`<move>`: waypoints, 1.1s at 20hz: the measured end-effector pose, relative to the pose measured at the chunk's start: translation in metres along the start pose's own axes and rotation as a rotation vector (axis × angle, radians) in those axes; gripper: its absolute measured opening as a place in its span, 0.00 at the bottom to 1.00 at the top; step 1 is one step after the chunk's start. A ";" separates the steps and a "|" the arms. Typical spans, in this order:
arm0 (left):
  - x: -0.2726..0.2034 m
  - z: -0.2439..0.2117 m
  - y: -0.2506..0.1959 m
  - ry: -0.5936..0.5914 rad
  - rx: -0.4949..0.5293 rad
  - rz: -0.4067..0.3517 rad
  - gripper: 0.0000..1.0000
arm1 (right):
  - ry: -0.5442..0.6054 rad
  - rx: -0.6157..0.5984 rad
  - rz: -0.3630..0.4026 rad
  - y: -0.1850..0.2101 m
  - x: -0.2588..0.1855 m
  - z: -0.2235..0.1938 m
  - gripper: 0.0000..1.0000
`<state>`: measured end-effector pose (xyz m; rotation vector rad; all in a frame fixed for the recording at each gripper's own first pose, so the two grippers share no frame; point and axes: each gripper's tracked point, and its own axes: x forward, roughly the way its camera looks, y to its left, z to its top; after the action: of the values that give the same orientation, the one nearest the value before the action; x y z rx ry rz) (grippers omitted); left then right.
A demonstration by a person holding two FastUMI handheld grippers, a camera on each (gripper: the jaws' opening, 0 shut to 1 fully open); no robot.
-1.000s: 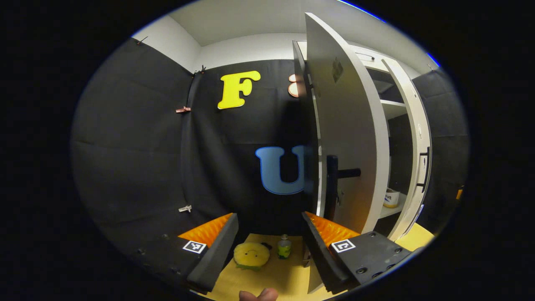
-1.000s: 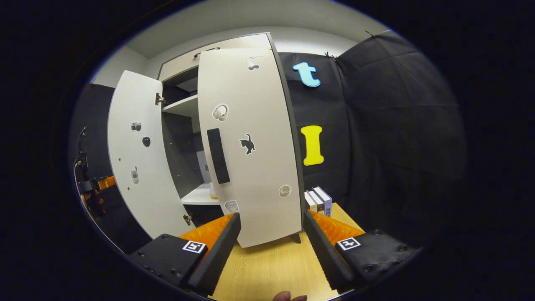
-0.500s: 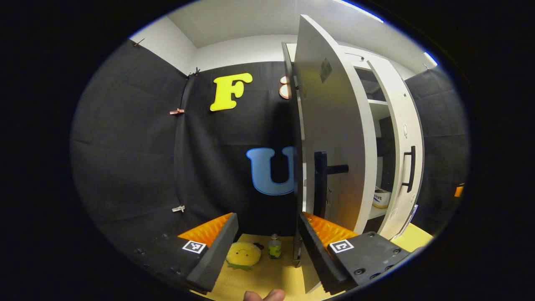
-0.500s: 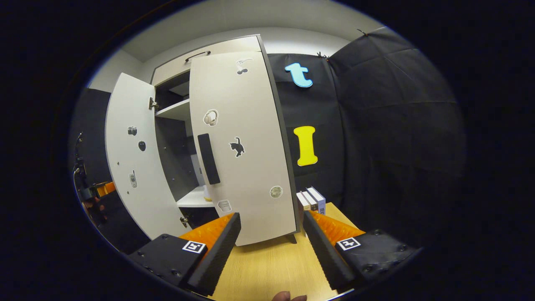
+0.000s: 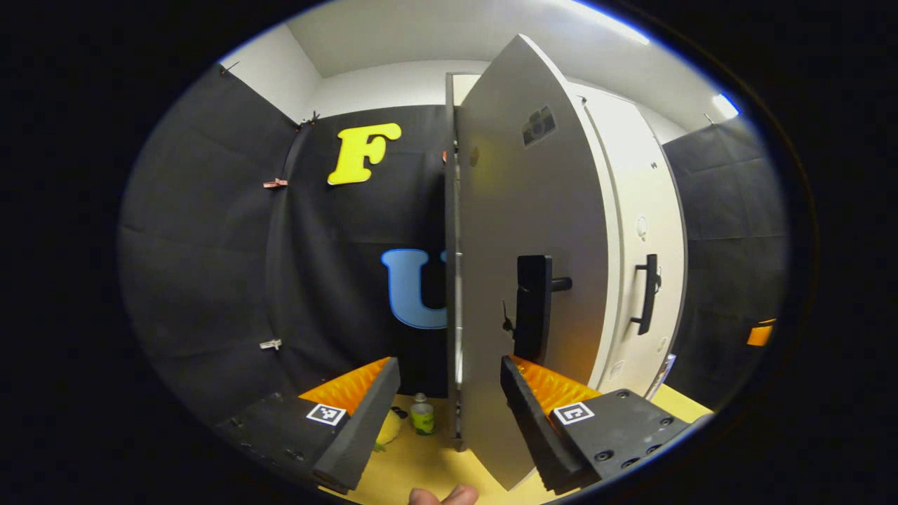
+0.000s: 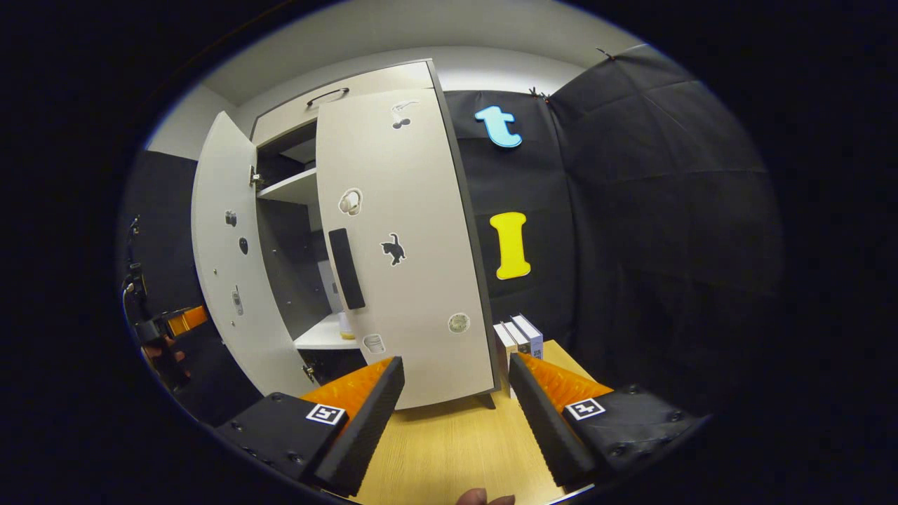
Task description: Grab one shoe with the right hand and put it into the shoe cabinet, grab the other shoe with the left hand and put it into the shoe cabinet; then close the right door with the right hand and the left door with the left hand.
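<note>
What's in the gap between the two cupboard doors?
In the right gripper view, between the left door and right door, dark cabinet inside with white shelves.

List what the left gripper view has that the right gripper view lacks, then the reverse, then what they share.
Left gripper view: a small bottle and a yellow plush toy on the wooden table beside the cabinet. Right gripper view: upright books, a cat sticker on the right door, and an inner shelf seen through the gap. Both: the left door, ajar, the right door and the table.
</note>
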<state>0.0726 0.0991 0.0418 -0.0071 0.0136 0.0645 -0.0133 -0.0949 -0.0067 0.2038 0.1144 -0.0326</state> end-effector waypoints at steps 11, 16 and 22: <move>0.003 0.006 -0.118 -0.022 0.023 -0.200 0.92 | -0.017 -0.005 -0.004 -0.014 -0.005 0.015 0.98; -0.016 0.015 -0.135 -0.031 0.003 -0.217 0.93 | -0.019 -0.002 0.014 -0.011 -0.001 0.017 0.98; -0.035 0.029 -0.136 -0.057 0.037 -0.173 0.92 | -0.051 -0.029 0.027 0.002 0.006 0.031 0.98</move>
<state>0.0463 -0.0385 0.0719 0.0304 -0.0433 -0.1081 -0.0041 -0.0995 0.0236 0.1759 0.0616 -0.0095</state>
